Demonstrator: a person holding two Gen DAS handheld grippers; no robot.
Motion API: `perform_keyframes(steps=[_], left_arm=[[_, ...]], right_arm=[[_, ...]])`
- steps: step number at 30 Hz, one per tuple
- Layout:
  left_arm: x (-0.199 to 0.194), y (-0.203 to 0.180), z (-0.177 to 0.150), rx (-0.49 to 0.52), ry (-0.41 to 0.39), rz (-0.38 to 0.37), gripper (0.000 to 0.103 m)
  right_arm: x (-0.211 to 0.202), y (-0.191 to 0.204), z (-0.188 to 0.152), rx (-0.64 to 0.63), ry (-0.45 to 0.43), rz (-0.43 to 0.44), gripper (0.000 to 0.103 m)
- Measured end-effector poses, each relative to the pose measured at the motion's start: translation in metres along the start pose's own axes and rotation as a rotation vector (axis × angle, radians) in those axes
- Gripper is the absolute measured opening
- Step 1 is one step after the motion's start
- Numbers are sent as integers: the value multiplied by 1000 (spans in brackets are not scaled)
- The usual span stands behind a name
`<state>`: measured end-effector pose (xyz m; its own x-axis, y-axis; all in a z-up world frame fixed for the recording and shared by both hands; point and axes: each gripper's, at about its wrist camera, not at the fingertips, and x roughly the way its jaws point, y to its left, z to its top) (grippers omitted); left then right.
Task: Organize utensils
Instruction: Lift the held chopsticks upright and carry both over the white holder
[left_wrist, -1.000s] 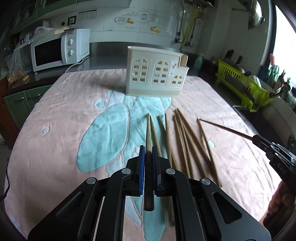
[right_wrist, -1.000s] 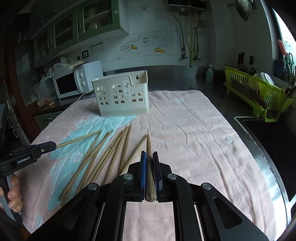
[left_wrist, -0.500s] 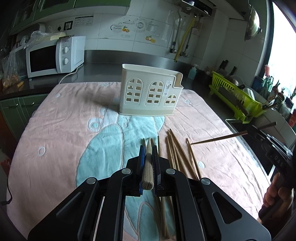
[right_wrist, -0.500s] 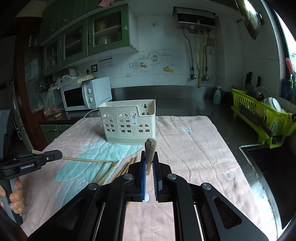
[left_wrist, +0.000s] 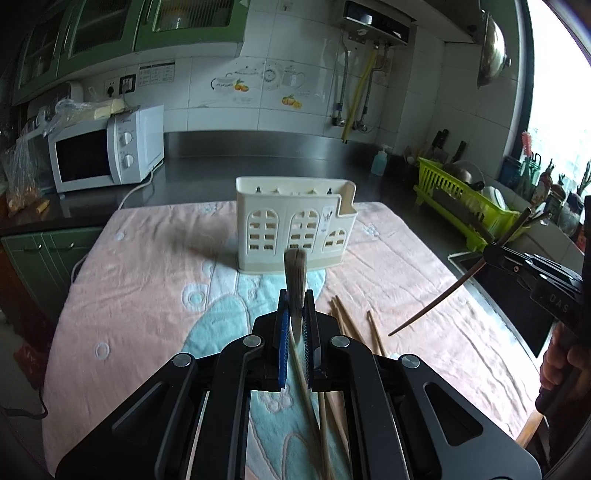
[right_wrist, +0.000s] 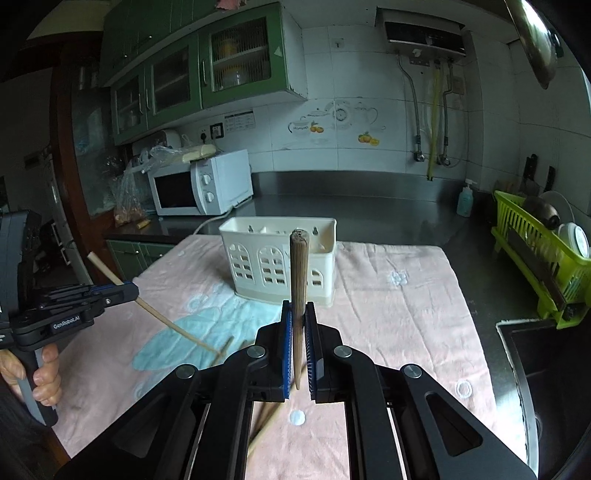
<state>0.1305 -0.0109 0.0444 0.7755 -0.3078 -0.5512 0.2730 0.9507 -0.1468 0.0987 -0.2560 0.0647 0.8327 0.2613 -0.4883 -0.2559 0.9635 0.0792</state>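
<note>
Bamboo chopstick clamped in my left gripper, another chopstick in my right gripper; both risen off the pink towel. Cream holder stands unobstructed toward the worktop's far edge; loose chopsticks lie beneath.

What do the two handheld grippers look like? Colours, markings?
Both the left gripper and right gripper are matte black plastic with silver pivot screws and blue ribbed pads inside the fingers. Seen side-on, the left reads "GenRobot.AI" in white; the right shows partial white lettering, "DAS".
</note>
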Motion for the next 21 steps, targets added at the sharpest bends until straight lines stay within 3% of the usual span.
perform_keyframes(steps=[10, 16, 21], left_arm=[[-14, -7, 72, 46, -106, 33, 6], [-20, -14, 133, 81, -208, 66, 6], [-1, -17, 170, 98, -255, 116, 6]], right_arm=[[3, -6, 72, -45, -73, 28, 7], [22, -4, 118, -91, -113, -1, 7], [50, -7, 146, -101, -122, -17, 7]])
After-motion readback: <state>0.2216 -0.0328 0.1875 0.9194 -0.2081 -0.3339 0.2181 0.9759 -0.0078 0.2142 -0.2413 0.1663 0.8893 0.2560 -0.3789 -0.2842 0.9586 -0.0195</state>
